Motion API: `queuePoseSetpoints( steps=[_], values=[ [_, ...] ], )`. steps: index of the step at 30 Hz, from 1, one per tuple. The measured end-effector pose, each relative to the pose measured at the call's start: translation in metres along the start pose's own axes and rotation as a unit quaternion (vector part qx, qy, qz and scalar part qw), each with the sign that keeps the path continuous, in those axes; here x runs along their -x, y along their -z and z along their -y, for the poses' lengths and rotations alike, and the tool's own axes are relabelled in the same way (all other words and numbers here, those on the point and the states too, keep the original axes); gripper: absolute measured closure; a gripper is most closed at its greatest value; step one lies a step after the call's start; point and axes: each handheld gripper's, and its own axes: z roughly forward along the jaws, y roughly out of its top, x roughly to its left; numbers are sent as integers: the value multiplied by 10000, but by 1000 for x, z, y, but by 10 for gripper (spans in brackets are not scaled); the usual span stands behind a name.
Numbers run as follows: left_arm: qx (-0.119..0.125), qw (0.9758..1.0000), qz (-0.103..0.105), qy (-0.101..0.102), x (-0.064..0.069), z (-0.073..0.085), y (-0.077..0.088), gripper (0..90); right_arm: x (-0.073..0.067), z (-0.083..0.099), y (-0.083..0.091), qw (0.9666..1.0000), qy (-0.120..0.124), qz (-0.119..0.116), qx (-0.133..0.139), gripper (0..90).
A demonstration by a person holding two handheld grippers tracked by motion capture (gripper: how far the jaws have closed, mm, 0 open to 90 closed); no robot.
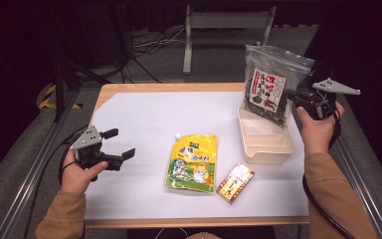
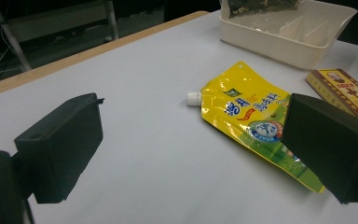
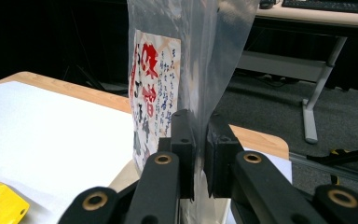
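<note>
At the upper right of the high view the right gripper has its fingers pinched on the seaweed bag, upright and apparently lowered into the cream tray, while the left gripper waits wide open, the yellow pouch and small box still lying on the desk.

The clear bag has a white label with big red signs and small dark signs on it, too blurry to read. The yellow pouch has blue and red signs and a round blue badge. The small box has tiny print I cannot read.
</note>
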Motion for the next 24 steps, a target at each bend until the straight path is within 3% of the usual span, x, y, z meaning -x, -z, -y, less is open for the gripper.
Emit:
queuePoseSetpoints(
  steps=[11, 15, 24],
  values=[
    [-106, 9999, 81, 11, 2, -1, -8, 62, -1, 14, -4, 9997, -82, -108, -193, 822],
    [-147, 9999, 87, -4, 2, -1, -11, 67, 2, 16, -3, 9995, -221, -72, -226, 784],
    [-165, 9997, 166, -44, 2, -4, -18, 67, 7, 18, 4, 9992, -288, -19, -279, 731]
  ],
)
